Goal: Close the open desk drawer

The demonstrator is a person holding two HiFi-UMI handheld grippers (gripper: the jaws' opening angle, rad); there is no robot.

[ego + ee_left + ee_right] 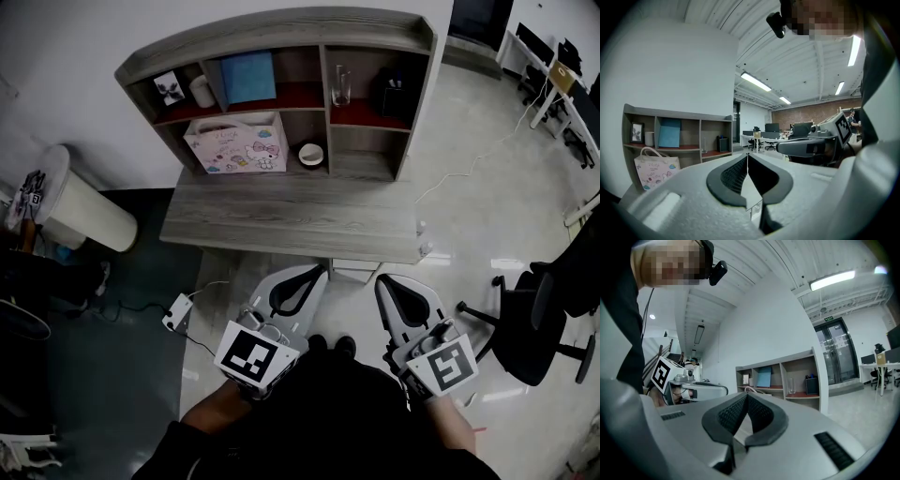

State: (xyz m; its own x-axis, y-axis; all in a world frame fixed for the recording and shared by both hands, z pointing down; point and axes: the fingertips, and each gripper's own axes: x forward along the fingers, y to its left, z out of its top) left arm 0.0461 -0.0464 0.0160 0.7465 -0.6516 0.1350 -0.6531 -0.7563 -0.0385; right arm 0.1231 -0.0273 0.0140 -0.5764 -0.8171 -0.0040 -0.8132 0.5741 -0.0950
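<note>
A grey wooden desk (291, 220) with a shelf unit (281, 42) stands ahead of me. Below its front edge a pale drawer (354, 272) sticks out a little, between my two grippers. My left gripper (321, 273) points at the desk just left of the drawer, with its jaws meeting at the tips and nothing between them (747, 155). Just right of the drawer, my right gripper (382, 282) is shut and empty too (746, 395). Neither one touches the drawer. Each gripper shows in the other's view, the right gripper (806, 145) and the left gripper (701, 390).
On the shelves sit a pink bag (236, 143), a blue book (248, 77), a glass (341, 84) and a bowl (310, 154). A white bin (80, 211) stands left of the desk, a black office chair (544, 309) to the right, and a power strip (177, 312) with its cable on the floor.
</note>
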